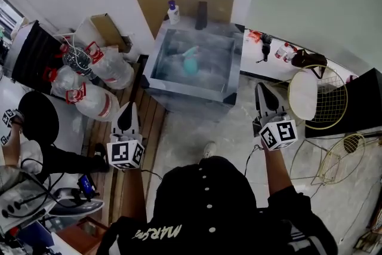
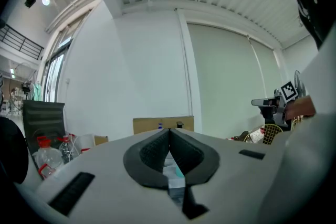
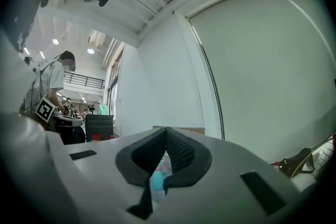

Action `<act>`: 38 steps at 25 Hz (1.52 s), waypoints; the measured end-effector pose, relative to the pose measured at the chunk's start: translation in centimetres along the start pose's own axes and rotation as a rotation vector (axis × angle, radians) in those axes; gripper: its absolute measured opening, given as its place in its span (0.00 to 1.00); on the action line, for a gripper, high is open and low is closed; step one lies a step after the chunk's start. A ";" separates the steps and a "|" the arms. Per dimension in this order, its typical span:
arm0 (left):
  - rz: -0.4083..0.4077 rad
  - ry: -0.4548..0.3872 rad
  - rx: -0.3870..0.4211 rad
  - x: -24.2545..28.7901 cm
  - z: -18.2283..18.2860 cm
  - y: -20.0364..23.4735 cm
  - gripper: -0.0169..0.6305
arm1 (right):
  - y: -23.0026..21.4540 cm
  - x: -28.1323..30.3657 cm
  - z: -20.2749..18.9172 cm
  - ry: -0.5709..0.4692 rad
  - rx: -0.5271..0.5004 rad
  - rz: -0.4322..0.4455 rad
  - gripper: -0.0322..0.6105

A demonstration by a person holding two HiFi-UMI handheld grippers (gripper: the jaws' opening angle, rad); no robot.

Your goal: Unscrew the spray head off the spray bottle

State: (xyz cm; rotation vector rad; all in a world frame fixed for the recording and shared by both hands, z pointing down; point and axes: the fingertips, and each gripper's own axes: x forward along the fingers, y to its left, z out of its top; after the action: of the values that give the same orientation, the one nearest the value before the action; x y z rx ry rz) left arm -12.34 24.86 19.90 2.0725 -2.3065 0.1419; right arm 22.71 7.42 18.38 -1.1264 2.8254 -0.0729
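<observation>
A teal spray bottle [image 1: 191, 61] lies on its side on the metal table [image 1: 158, 57], far ahead of both grippers. My left gripper [image 1: 131, 106] is held out short of the table's near left corner, shut and empty. My right gripper [image 1: 261, 88] is off the table's near right corner, also shut with nothing in it. In the left gripper view the pads [image 2: 157, 152] meet, and a bit of the teal bottle [image 2: 178, 170] shows below them. The right gripper view shows closed pads [image 3: 181, 153] with the bottle [image 3: 157, 182] in the gap beneath.
Large water jugs [image 1: 95, 71] and a black chair [image 1: 36, 51] stand at the left. A cardboard sheet [image 1: 185, 3], a small purple-capped bottle [image 1: 173, 11] and a dark object [image 1: 201, 15] sit behind the table. Rackets [image 1: 319, 95] and a low white shelf [image 1: 268, 60] are at the right.
</observation>
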 end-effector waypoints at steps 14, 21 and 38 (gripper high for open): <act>-0.040 0.069 -0.004 7.4 -3.4 -0.2 0.06 | -2.3 7.2 -4.1 0.065 0.018 0.056 0.07; -0.165 0.086 0.006 14.4 -4.9 1.5 0.06 | -1.9 13.2 -7.0 0.175 -0.043 0.083 0.07; -0.711 0.365 0.162 34.0 -18.9 -2.2 0.29 | -0.2 28.7 -18.7 0.434 -0.101 0.228 0.07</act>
State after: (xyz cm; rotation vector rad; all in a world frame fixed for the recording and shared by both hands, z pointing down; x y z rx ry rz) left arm -14.44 -7.30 41.82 2.5334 -1.3036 0.6240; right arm 0.09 -12.39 34.81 -0.8858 3.3575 -0.1778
